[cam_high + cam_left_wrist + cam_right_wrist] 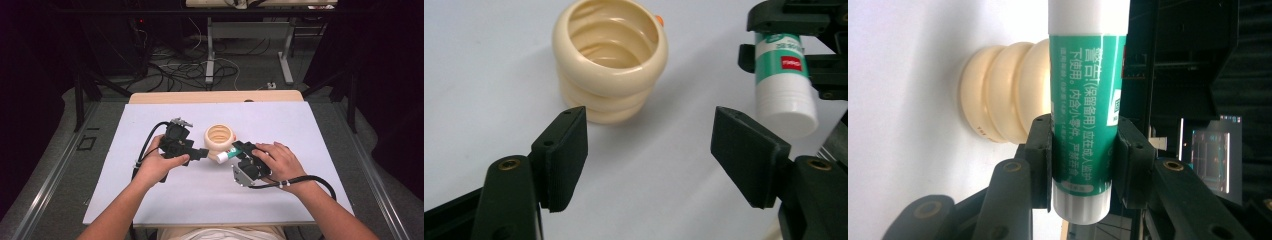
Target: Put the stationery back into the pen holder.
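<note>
We have the glue stick point(1083, 125) clamped across its green label in the right gripper point(1083, 150), its white cap point(786, 107) pointing toward the left gripper point(649, 155). The left gripper's jaws stand half spread with nothing between them; the cap sits just ahead and to their right. To pull the cap well, we should centre both pads on its ribbed white plastic and square up before squeezing. Just beyond the jaws stands a glossy cream cup point(610, 60) of stacked rounded rings.
</note>
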`<action>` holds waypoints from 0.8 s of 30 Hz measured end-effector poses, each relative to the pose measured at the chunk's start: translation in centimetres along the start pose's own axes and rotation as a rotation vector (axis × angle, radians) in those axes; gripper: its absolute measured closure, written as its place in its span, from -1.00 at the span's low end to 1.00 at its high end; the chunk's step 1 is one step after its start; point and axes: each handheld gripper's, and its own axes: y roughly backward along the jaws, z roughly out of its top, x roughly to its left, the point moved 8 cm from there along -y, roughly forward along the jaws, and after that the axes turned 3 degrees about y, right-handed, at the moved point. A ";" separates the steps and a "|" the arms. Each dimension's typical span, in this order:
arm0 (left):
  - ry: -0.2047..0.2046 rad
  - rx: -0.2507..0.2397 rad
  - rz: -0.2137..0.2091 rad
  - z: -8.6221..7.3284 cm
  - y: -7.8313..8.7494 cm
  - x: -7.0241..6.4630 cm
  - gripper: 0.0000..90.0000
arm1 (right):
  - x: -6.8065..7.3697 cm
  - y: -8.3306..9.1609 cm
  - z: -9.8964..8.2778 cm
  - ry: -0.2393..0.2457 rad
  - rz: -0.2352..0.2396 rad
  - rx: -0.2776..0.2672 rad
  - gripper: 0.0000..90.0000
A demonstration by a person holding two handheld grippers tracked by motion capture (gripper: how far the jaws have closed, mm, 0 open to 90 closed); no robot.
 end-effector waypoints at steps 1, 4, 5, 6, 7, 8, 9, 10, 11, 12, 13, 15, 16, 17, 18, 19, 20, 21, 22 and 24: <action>0.002 -0.011 0.014 0.1 0.1 0.3 -0.35 | -0.2 0.0 0.0 -0.009 -0.003 -0.002 0.45; -0.002 -0.026 0.054 0.1 0.3 1.2 -0.36 | -0.6 0.0 -0.2 -0.065 -0.012 0.004 0.45; 0.010 -0.034 0.061 0.0 0.4 1.4 -0.38 | -0.7 0.0 -0.2 -0.090 -0.013 0.001 0.45; 0.015 -0.039 0.069 0.0 0.4 1.7 -0.39 | -0.8 0.0 -0.2 -0.131 -0.015 0.000 0.45; 0.017 -0.051 0.074 0.0 0.5 1.9 -0.39 | -1.0 -0.1 -0.2 -0.153 -0.013 -0.006 0.45; -0.001 -0.060 0.090 0.0 0.6 2.2 -0.38 | -1.2 0.0 -0.3 -0.178 -0.009 0.005 0.45; -0.004 -0.068 0.096 0.0 0.6 2.3 -0.39 | -1.4 -0.1 -0.2 -0.219 -0.012 -0.009 0.45; 0.001 -0.075 0.095 -0.1 0.6 2.4 -0.41 | -1.7 -0.1 -0.2 -0.231 -0.013 -0.021 0.45; 0.002 -0.083 0.093 -0.1 0.6 2.5 -0.45 | -1.9 -0.1 -0.3 -0.256 -0.011 -0.013 0.45; 0.001 -0.086 0.097 -0.2 0.6 2.7 -0.48 | -2.1 -0.2 -0.3 -0.270 -0.011 -0.020 0.45; -0.003 -0.091 0.095 -0.2 0.6 2.7 -0.51 | -2.3 -0.3 -0.3 -0.303 -0.011 -0.032 0.45; -0.004 -0.104 0.092 -0.3 0.5 2.9 -0.58 | -2.6 -0.4 -0.4 -0.345 -0.005 -0.036 0.45; -0.005 -0.108 0.095 -0.3 0.5 3.0 -0.61 | -2.7 -0.5 -0.4 -0.380 0.003 -0.034 0.45; -0.004 -0.118 0.099 -0.3 0.5 3.1 -0.62 | -2.9 -0.5 -0.4 -0.408 0.012 -0.042 0.45; -0.002 -0.124 0.102 -0.4 0.5 3.3 -0.63 | -3.0 -0.6 -0.4 -0.451 0.017 -0.049 0.45; -0.003 -0.137 0.103 -0.4 0.5 3.4 -0.64 | -3.1 -0.7 -0.4 -0.487 0.022 -0.058 0.45; -0.003 -0.141 0.108 -0.4 0.6 3.6 -0.64 | -3.2 -0.9 -0.4 -0.511 0.028 -0.067 0.45; -0.002 -0.146 0.111 -0.4 0.6 3.7 -0.65 | -3.3 -1.0 -0.3 -0.543 0.033 -0.075 0.45; -0.005 -0.151 0.120 -0.4 0.6 3.9 -0.66 | -3.4 -1.1 -0.3 -0.575 0.038 -0.084 0.46; 0.002 -0.161 0.128 -0.4 0.7 4.1 -0.70 | -3.8 -1.5 -0.2 -0.626 0.045 -0.104 0.45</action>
